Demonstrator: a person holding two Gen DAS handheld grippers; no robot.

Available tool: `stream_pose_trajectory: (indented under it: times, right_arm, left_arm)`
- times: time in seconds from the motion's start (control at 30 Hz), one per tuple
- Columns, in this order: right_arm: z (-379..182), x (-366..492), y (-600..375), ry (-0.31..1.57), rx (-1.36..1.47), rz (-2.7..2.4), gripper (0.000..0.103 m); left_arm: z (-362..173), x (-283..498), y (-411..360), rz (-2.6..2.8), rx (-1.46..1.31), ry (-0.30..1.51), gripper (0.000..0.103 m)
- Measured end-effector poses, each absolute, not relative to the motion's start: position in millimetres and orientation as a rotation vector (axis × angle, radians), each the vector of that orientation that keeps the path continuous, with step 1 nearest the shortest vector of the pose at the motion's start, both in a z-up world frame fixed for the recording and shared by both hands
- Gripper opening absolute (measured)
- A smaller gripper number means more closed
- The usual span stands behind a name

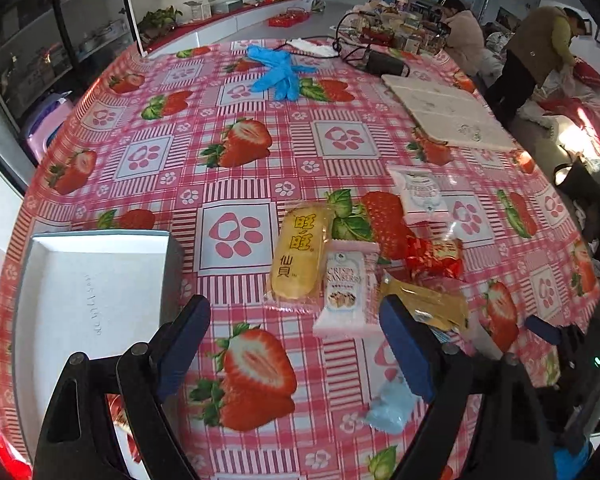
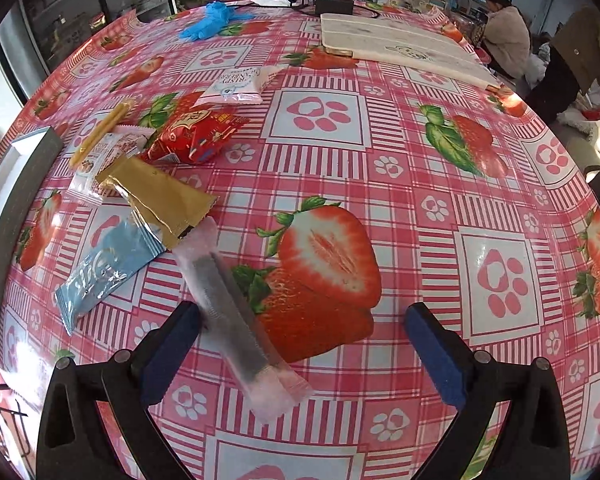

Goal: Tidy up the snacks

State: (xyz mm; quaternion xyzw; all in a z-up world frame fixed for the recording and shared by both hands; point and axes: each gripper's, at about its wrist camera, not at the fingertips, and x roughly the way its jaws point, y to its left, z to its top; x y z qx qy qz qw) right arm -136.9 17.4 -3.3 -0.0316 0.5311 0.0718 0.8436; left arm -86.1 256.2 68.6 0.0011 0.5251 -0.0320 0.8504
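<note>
Your right gripper [image 2: 300, 354] is spread wide, empty, over the long translucent pink snack stick [image 2: 240, 320] near the tabletop's edge; the slick wrapper could slide. Left gripper [image 1: 296, 344] gapes empty too.

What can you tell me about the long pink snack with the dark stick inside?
The long pink snack is a see-through pinkish plastic wrapper, sealed, with a dark bar inside. It lies flat and slanted on the strawberry tablecloth, between the open right gripper's fingers. Its far end meets the gold packet.
</note>
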Motion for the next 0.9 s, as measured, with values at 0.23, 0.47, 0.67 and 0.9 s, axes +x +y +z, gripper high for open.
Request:
stream_pose_trajectory:
  times: [0.23,0.47,0.67,0.9]
  right_arm:
    - [-5,-143,17,1.079,-0.069,0.170,0.103]
    - [-6,-143,18,1.079,-0.072,0.174,0.103]
    - [-5,-138,19,1.113,-0.084,0.189,0.103]
    - [-5,-135,20,1.152,-0.096,0.204,0.103]
  left_arm:
    - [29,-47,258,-0.047,0.049,1.170,0.089]
    - [22,-31,271,-0.086,-0.038,1.193,0.090]
    - [20,-25,270,-0.088,-0.056,1.210,0.089]
    - [27,-37,275,-0.084,0.069,1.183,0.090]
